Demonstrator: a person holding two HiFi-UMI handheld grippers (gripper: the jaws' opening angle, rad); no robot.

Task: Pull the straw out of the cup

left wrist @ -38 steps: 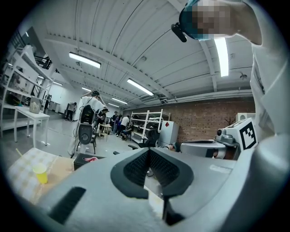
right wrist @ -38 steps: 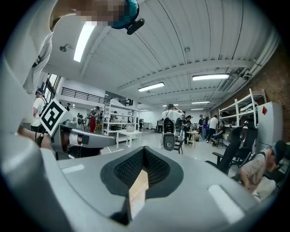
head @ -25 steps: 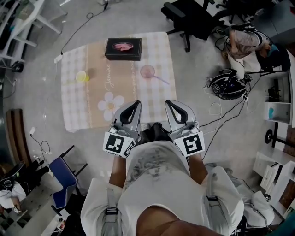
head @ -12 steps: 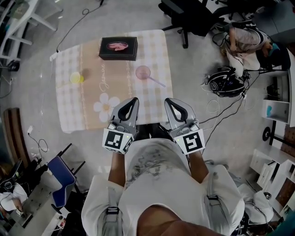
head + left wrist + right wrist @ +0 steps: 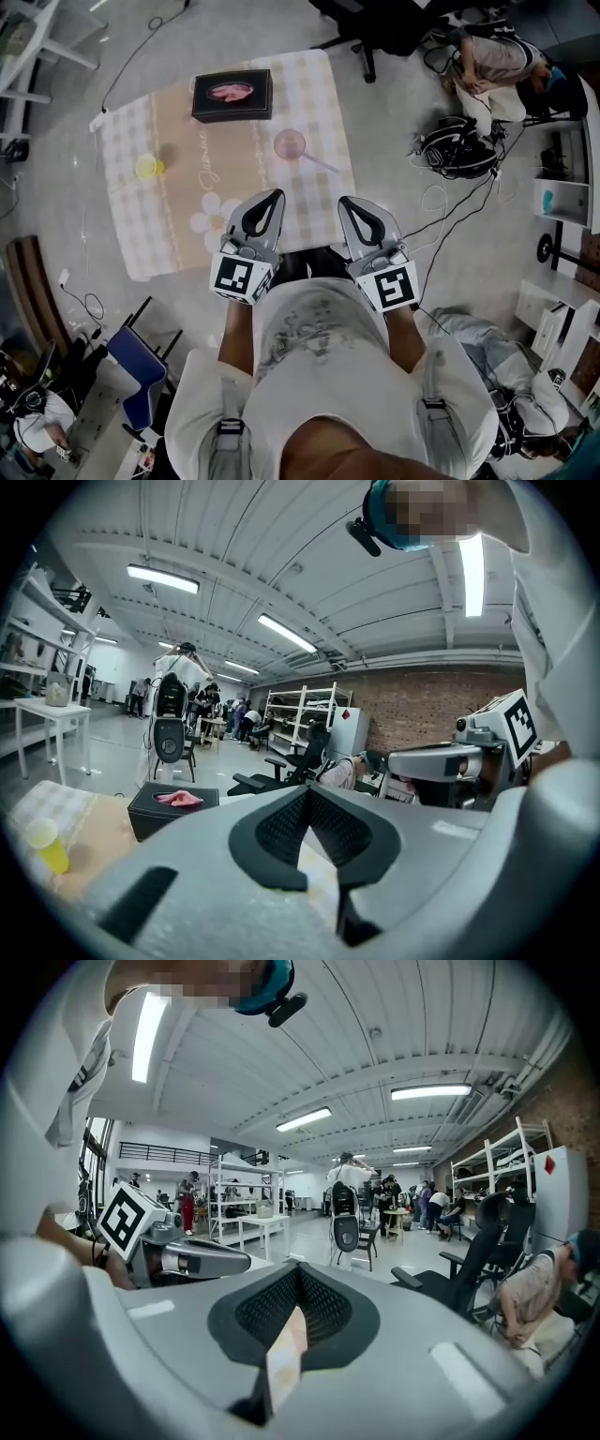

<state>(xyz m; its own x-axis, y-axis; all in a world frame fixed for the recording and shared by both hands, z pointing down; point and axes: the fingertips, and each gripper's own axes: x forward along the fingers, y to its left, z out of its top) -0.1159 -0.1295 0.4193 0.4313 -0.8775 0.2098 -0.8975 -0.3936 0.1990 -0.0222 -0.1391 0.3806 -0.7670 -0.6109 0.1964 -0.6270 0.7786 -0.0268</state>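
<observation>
Over the last second the whole checked cloth (image 5: pixel 169 234) has slid up and to the left in the head view, carrying the black box (image 5: pixel 232 94) with it; we read this as the person leaning in over the work, not as anything on the cloth being moved; the things keep their places relative to one another. The left gripper (image 5: pixel 275 196) now reaches further over the near edge of the cloth than it did and its tip has come nearer the cup; its jaws are closed tip to tip with nothing between them, the left gripper view showing only cloth through the loop behind the tips. The right gripper (image 5: pixel 345 202) sits level with it and beside it, about as far from the cup as before; its jaws likewise meet at the tips and hold nothing. The pink cup (image 5: pixel 290 144) stands on the cloth just ahead of both tips, between their lines of aim and apart from each; the yellow cup (image 5: pixel 146 167) stands well off to the left. The straw (image 5: pixel 322 163) is still in the pink cup, leaning out toward the right with its free end over the cloth; judgement: approach only, extraction not begun; one gripper must open before it can take the straw.
</observation>
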